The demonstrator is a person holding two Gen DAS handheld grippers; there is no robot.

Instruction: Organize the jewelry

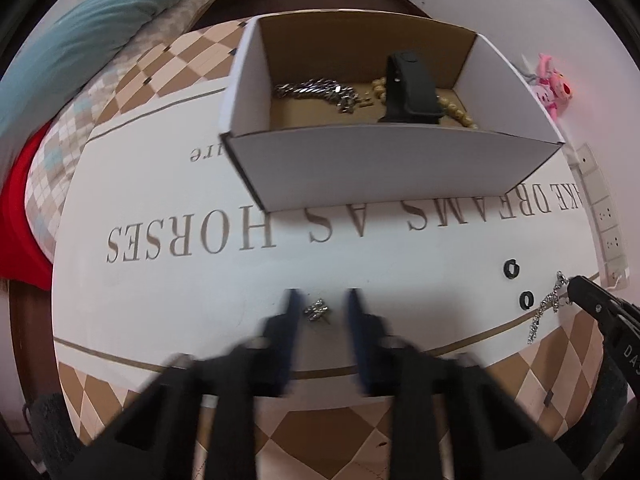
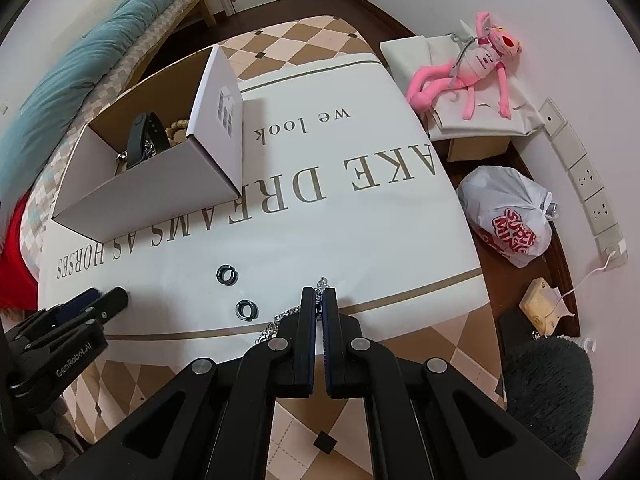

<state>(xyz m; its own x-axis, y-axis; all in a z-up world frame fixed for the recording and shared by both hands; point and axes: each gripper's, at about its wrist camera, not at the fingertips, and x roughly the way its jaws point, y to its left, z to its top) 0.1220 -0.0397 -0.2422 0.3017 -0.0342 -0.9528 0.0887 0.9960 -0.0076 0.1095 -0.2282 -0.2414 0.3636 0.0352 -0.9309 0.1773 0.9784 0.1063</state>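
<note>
Left wrist view showed the left gripper (image 1: pixel 322 304) released, its fingers straddling one small silver earring (image 1: pixel 317 311) on the surface (image 1: pixel 160 280). One cardboard box (image 1: pixel 384 168) stood beyond, holding a silver chain bracelet (image 1: pixel 316 92), a black band (image 1: pixel 408 88) and beads (image 1: pixel 460 112). Right wrist view alone showed the right gripper (image 2: pixel 319 300) clenched on a silver necklace (image 2: pixel 276 322); two black rings (image 2: pixel 227 275) lay beside it

**A bedroom corner around a cloth-covered table**

A table (image 2: pixel 360 216) wears a white cloth with tan diamond borders and printed lettering. White walls (image 2: pixel 560 20) meet a dark wooden floor (image 2: pixel 516 280). A bed with a teal quilt (image 2: pixel 80 72) stands left. A pink plush toy (image 2: pixel 476 68), a white plastic bag (image 2: pixel 508 216) and wall sockets (image 2: pixel 592 192) sit right.
</note>
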